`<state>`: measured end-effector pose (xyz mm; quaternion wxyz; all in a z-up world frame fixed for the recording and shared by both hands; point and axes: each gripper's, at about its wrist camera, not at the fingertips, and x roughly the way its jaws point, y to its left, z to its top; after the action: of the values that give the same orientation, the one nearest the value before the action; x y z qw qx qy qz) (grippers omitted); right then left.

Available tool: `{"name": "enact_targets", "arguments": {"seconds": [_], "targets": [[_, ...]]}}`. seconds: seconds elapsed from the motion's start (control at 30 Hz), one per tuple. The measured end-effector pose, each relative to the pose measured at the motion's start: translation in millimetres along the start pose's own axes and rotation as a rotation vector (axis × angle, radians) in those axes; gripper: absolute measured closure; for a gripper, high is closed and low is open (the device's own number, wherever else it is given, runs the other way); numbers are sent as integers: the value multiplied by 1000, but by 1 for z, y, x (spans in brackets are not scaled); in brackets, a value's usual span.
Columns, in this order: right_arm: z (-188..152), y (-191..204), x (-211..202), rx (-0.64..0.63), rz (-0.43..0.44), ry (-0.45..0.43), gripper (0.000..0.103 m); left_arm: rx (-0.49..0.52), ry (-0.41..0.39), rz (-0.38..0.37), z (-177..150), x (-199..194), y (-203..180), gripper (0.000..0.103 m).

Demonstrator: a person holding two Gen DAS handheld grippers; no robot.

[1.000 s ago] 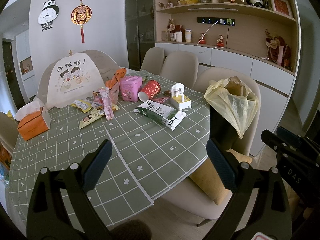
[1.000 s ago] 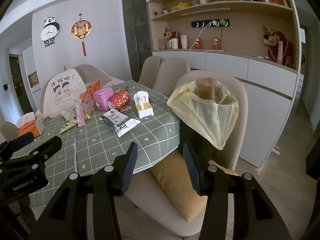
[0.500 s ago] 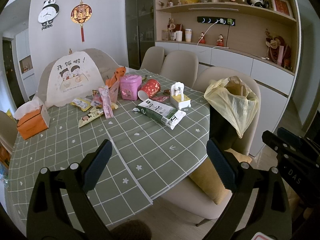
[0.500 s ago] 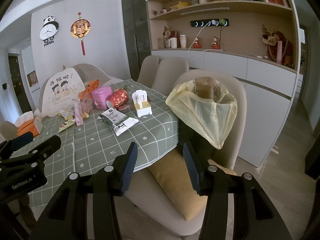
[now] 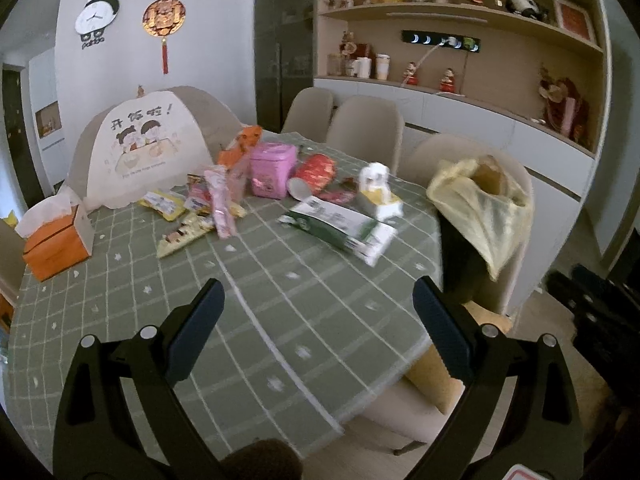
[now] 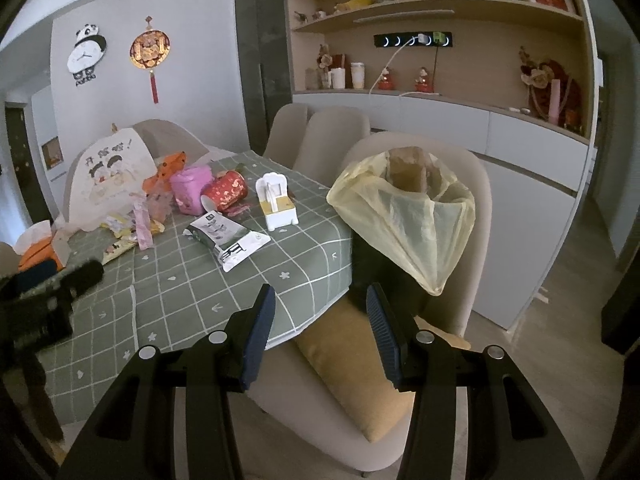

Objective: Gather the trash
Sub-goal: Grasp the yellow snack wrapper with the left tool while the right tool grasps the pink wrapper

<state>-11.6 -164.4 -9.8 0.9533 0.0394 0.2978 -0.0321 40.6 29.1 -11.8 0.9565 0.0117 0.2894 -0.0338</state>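
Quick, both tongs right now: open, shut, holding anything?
Left tongs: open, empty, above the table.
Right tongs: open, empty, pointed past the table edge toward the yellow bag.

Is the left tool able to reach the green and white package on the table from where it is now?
Probably yes. The left tool is open and holds nothing, and bare tablecloth lies between it and the green and white package. Nothing stands in the way.

left gripper nearer green-white packet | right gripper slightly closer
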Motion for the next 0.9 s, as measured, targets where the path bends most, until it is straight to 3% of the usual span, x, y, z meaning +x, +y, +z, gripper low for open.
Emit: {"name": "enact_targets", "arguments": {"seconds": [0.13,0.33,0.57,0.9], "targets": [[7,20,16,-7,-31,18,58,-18,15,42,18,32,50,12],[22,57,44,-26,-64,58,58,-67,109,66,50,103,161,9],[32,93,83,-35,-109,136,58,-224,229,63,79,190,277,13],[33,136,124,-116,-126,222,58,-335,373,-44,89,292,315,42]]}}
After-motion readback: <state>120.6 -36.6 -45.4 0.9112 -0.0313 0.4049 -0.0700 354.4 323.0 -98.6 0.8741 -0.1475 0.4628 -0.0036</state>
